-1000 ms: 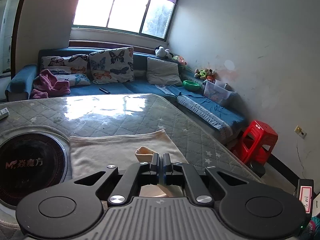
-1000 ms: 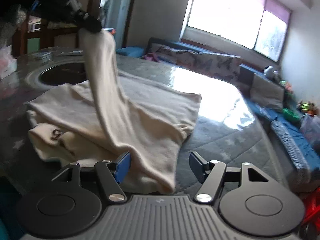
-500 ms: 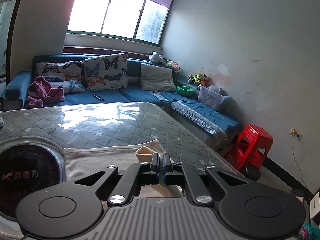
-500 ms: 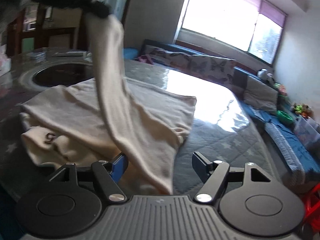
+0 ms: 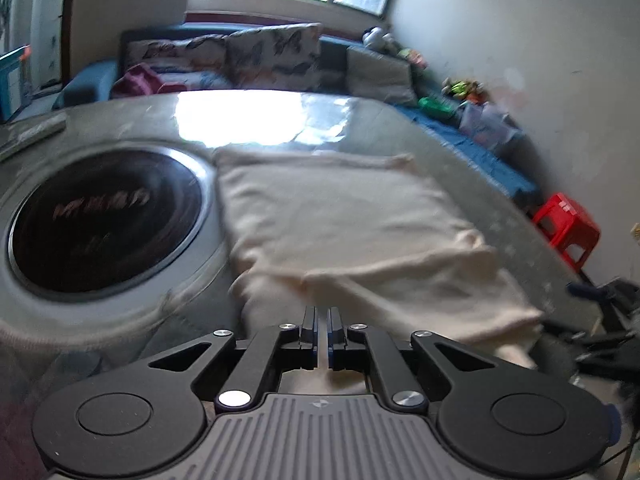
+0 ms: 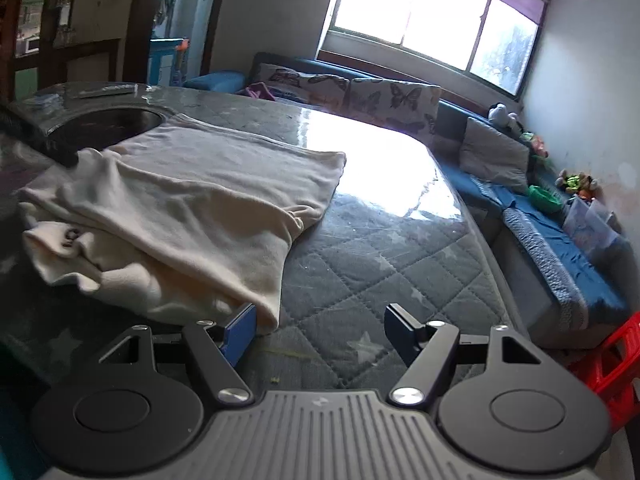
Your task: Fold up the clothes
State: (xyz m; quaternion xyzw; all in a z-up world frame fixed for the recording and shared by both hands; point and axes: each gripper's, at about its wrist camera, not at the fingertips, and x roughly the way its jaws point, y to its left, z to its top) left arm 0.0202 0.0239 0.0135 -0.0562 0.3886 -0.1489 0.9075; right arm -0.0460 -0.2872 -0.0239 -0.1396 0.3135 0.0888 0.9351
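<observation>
My left gripper (image 5: 320,320) has its jaws clenched with nothing visibly between them, my right gripper (image 6: 320,322) is released, and the cream garment (image 6: 192,208) on the tabletop (image 6: 360,264) looks soft and limp, best pinched at a hem corner.

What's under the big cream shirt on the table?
The cream shirt lies on the quilted, glass-topped table. Its own folded layers sit beneath the top flap. Anything else under it is covered.

Cream garment (image 6: 200,200), grey star-quilted table cover (image 6: 380,272), red stool (image 5: 566,228)

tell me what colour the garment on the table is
Cream, off-white. The garment shows best in the right wrist view, lying on the table.
</observation>
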